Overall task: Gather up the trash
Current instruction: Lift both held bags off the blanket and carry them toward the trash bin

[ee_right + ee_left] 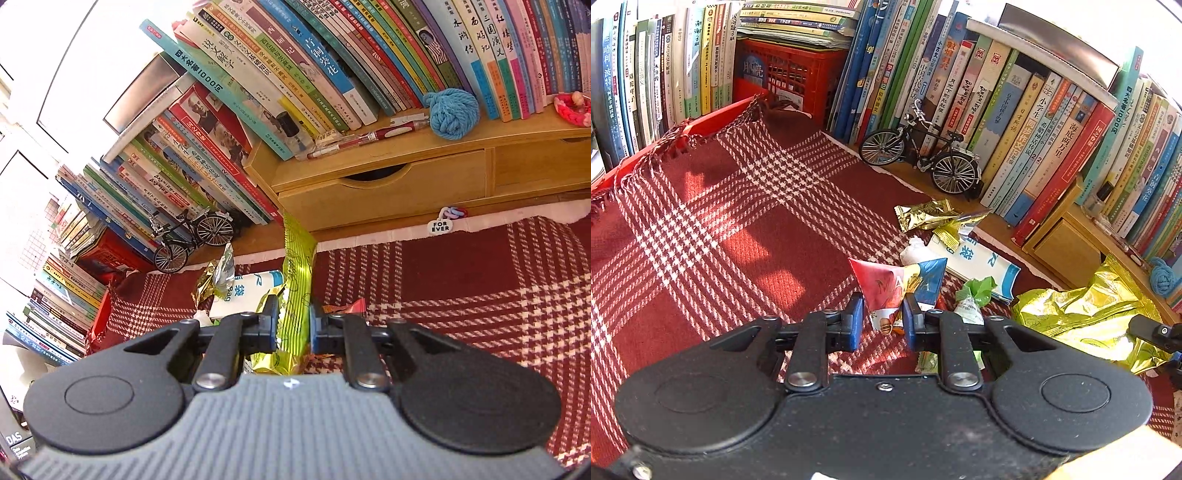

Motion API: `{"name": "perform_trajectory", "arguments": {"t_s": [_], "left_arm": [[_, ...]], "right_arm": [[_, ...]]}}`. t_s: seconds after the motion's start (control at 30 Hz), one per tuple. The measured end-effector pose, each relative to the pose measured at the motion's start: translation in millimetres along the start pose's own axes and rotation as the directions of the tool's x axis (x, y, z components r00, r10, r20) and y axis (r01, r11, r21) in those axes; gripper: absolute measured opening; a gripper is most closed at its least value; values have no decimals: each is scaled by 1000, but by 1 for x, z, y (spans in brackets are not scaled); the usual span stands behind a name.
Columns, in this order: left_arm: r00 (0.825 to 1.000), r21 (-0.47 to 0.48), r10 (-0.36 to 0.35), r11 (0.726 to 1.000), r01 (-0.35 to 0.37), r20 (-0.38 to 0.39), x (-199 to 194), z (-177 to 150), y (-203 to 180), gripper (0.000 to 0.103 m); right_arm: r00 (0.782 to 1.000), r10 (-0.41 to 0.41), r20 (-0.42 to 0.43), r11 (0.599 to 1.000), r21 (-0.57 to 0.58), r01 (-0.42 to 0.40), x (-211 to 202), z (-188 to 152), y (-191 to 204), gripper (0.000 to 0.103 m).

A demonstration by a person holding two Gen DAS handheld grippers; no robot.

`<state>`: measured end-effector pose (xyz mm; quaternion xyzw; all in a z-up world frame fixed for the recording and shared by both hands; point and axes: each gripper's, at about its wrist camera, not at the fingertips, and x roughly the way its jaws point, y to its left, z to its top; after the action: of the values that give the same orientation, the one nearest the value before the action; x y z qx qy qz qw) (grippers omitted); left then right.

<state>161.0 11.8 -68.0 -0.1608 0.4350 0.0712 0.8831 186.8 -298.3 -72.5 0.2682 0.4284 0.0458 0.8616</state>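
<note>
A red and blue snack wrapper (894, 286) stands upright between the blue pads of my left gripper (883, 325), which is shut on its lower end above the red plaid cloth (738, 221). My right gripper (293, 326) is shut on a large green-gold foil bag (295, 280), also seen crumpled at the right of the left wrist view (1086, 306). Loose trash lies beyond: a gold wrapper (923, 214), a yellow-green wrapper (947, 234), a white crumpled tissue (916, 251) and a small green-white wrapper (971, 299). A white and blue flat packet (979, 264) lies under them.
Rows of books (1015, 122) line the back and both sides. A model bicycle (919, 155) stands by them. A red crate (790, 77) sits at the far left. A wooden drawer unit (406, 184) carries pens (362, 140) and a blue yarn ball (450, 112).
</note>
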Motion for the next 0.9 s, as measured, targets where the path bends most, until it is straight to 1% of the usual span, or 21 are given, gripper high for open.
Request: {"name": "perform_trajectory", "arguments": {"t_s": [0.1,0.23,0.47,0.67,0.77,0.9], "left_arm": [[1000,29,-12,1000,11,9,-21,-8,1,20],[999,62,-29,998,28,18,-52,-21,6,19],[999,105,-43,994,41,21,-105,-45,25,19],[998,153,-63,986,66,-23,-133,-62,44,19],[993,181,-93,978,104,-67,-141,-71,52,19],[984,253,-137,954,162,-114,-154,-84,62,19]], "right_arm": [[1000,3,20,1000,27,-3,-17,-4,-2,19],[999,-10,40,1000,29,9,-39,-13,0,19],[997,-23,71,999,42,20,-78,-40,10,19],[995,-57,88,997,57,52,-110,-70,23,18],[991,-81,109,995,67,74,-127,-87,30,18],[981,-125,146,990,90,113,-157,-120,41,18]]}}
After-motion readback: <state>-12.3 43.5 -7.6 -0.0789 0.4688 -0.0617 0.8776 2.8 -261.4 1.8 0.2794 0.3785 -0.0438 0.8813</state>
